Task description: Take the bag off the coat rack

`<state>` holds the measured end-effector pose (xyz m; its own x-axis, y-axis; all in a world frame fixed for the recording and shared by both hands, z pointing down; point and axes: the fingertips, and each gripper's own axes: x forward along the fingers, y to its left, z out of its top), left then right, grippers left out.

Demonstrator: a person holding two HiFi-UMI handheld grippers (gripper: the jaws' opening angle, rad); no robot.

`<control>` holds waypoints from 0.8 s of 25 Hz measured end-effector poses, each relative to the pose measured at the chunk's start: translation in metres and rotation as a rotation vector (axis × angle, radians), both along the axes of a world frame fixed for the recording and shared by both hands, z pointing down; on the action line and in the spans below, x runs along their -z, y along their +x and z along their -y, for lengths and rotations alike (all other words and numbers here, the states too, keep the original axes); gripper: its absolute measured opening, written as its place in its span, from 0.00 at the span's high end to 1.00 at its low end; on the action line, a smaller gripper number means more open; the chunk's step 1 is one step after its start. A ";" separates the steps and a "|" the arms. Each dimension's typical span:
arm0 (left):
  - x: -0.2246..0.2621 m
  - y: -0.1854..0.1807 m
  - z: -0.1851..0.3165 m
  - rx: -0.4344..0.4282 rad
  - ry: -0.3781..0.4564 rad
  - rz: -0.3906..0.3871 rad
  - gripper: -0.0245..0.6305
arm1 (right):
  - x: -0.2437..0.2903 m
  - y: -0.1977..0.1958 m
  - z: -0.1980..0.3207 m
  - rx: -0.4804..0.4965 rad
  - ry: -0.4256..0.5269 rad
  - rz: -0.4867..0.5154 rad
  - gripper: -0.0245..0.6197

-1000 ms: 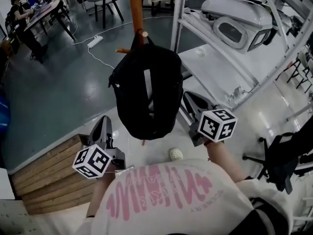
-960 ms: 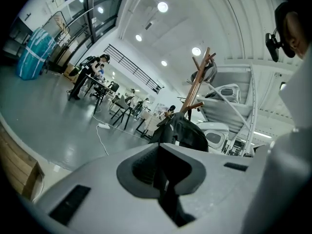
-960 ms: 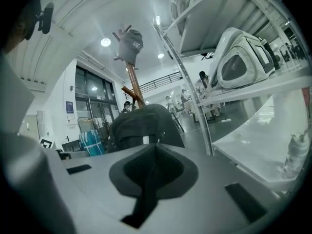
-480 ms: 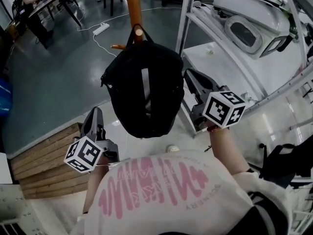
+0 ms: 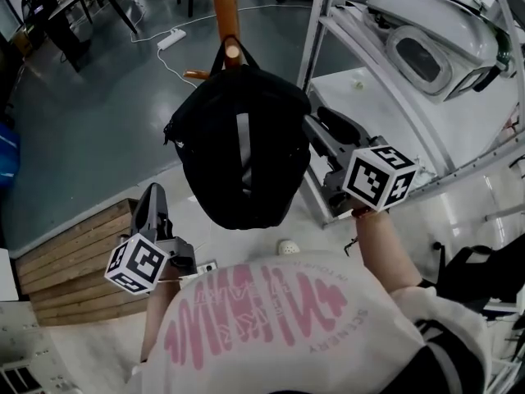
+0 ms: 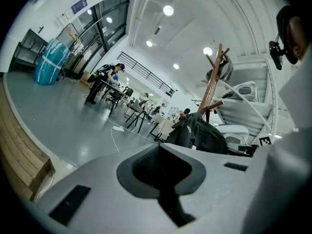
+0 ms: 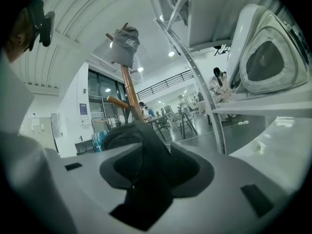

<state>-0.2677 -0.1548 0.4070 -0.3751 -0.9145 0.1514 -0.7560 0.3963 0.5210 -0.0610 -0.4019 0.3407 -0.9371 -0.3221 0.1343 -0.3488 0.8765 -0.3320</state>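
A black backpack (image 5: 242, 150) hangs by its top loop from a wooden peg (image 5: 234, 53) on the coat rack (image 5: 223, 6), its body drooping free below the pole. The right gripper (image 5: 316, 123) is up at the backpack's right flank, level with its middle. Its jaws have just been opening and now stand partly apart. In the right gripper view the dark fabric of the backpack (image 7: 131, 140) fills the gap right at the tips of that gripper (image 7: 146, 155), though the pads do not clamp it, and whether they touch it cannot be made out. Above, on the same pole, sits a grey cap (image 7: 124, 45). The left gripper (image 5: 152, 202) is held low at the backpack's lower left, clear of it. In the left gripper view its jaws (image 6: 158, 147) are pressed together with nothing between them, and the backpack (image 6: 200, 133) shows well ahead and to the right.
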 end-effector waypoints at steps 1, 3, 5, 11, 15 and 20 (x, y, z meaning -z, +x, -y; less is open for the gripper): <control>-0.001 0.001 0.001 -0.002 -0.001 -0.003 0.96 | 0.000 0.001 0.000 0.006 -0.016 0.009 0.68; -0.004 0.002 0.003 -0.008 -0.004 -0.008 0.96 | 0.001 0.002 0.000 0.015 -0.038 0.023 0.66; -0.005 0.006 0.006 -0.018 -0.008 -0.011 0.96 | 0.004 0.002 -0.002 0.023 -0.041 0.032 0.64; -0.004 0.010 0.009 -0.028 -0.017 -0.004 0.96 | 0.007 -0.003 -0.012 0.070 -0.033 0.036 0.59; -0.004 0.009 0.005 -0.018 -0.023 -0.001 0.96 | 0.001 -0.012 -0.013 0.089 -0.022 0.012 0.55; -0.005 0.006 -0.004 0.009 -0.031 -0.002 0.96 | -0.006 -0.021 -0.008 0.099 -0.014 -0.011 0.48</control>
<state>-0.2612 -0.1509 0.4124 -0.3833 -0.9058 0.1807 -0.7513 0.4196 0.5095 -0.0824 -0.3943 0.3469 -0.9628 -0.2256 0.1485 -0.2640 0.9022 -0.3410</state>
